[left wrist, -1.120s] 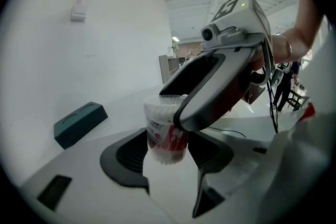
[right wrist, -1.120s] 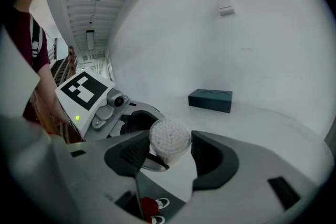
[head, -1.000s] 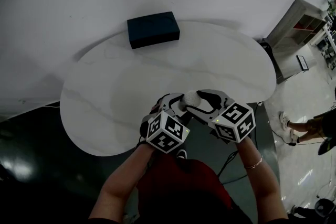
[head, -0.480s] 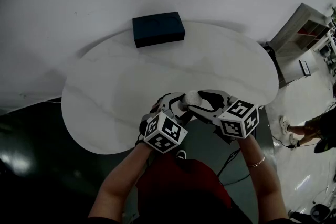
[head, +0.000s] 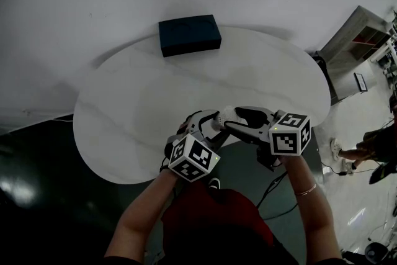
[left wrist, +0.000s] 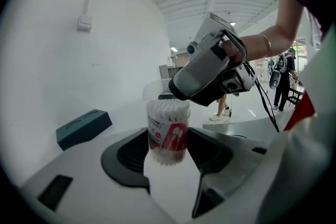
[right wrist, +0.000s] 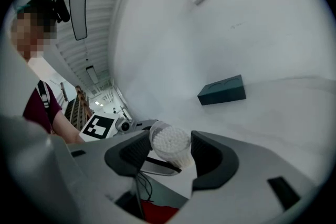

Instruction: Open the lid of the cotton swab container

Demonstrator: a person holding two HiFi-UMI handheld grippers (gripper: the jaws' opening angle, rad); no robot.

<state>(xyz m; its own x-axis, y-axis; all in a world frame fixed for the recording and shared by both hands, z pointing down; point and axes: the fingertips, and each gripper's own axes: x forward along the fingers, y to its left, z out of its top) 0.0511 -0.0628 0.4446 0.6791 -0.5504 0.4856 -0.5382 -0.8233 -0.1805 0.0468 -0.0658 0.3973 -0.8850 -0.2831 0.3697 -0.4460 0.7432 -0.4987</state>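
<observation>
In the head view my two claws and their marker cubes cover nearly all of the cotton swab container [head: 227,115]. Only a pale bit of it shows between them, at the 5 o'clock edge of the white oval table [head: 136,102]. That view does not show how my jaws stand, or whether the container rests on anything.

My left gripper view settles the first. My left claw [left wrist: 168,150] is clamped on the container's lower half, with the pads pressing in from 9 and 3 o'clock. In that view my right claw [left wrist: 207,73] comes in from 1 o'clock and hides the container's top. A bracelet [left wrist: 266,44] shows on the wrist behind it.

My right gripper view looks onto that top end instead. White swab heads are packed in a round, and my right claw's jaws are closed on it from either side. Whether a lid sits on that end I cannot tell. My left claw's marker cube [right wrist: 98,126] peeks in at 9 o'clock, partly cut off.

The dark blue box [head: 189,35] sits at the table's 12 o'clock, well apart from my claws. Its top has a faint embossed curve and no writing I can read.

The container wears a red label with pictured white swabs. The print on the band above is too small to read.
</observation>
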